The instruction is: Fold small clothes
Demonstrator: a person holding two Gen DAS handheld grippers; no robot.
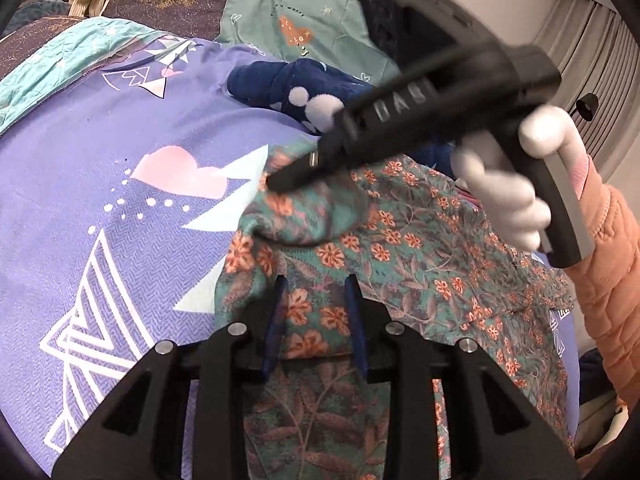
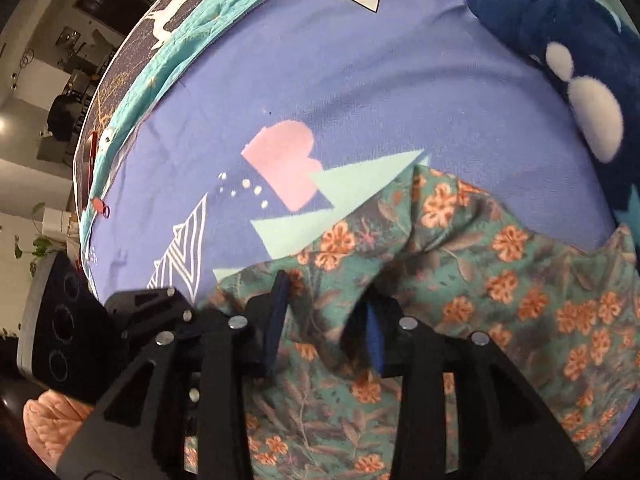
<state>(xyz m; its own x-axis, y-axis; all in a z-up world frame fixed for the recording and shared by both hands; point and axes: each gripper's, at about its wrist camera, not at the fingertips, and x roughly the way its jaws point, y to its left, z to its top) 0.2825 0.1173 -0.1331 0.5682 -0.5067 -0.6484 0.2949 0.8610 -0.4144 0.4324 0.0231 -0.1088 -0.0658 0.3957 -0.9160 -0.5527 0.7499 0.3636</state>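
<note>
A teal garment with orange flowers [image 1: 400, 240] [image 2: 500, 280] lies rumpled on a purple bedspread [image 1: 100, 160] [image 2: 360, 80]. In the left wrist view my left gripper [image 1: 316, 280] sits on the garment's near edge. A folded layer of the cloth fills the gap between its blue pads, which seem to press on it. My right gripper [image 2: 326, 288] points steeply down onto the garment's left part, pads apart, with a raised ridge of cloth between them. Seen blurred from the left wrist, the right gripper [image 1: 276, 182] touches the cloth with its tip, held by a white-gloved hand [image 1: 504, 200].
A navy plush toy with white spots [image 1: 300, 88] [image 2: 560, 40] lies just beyond the garment. A teal pillow [image 1: 300, 12] sits farther back. An orange quilted sleeve [image 1: 608, 260] fills the right side. The bed's edge [image 2: 116, 148] runs along the left, with a room beyond.
</note>
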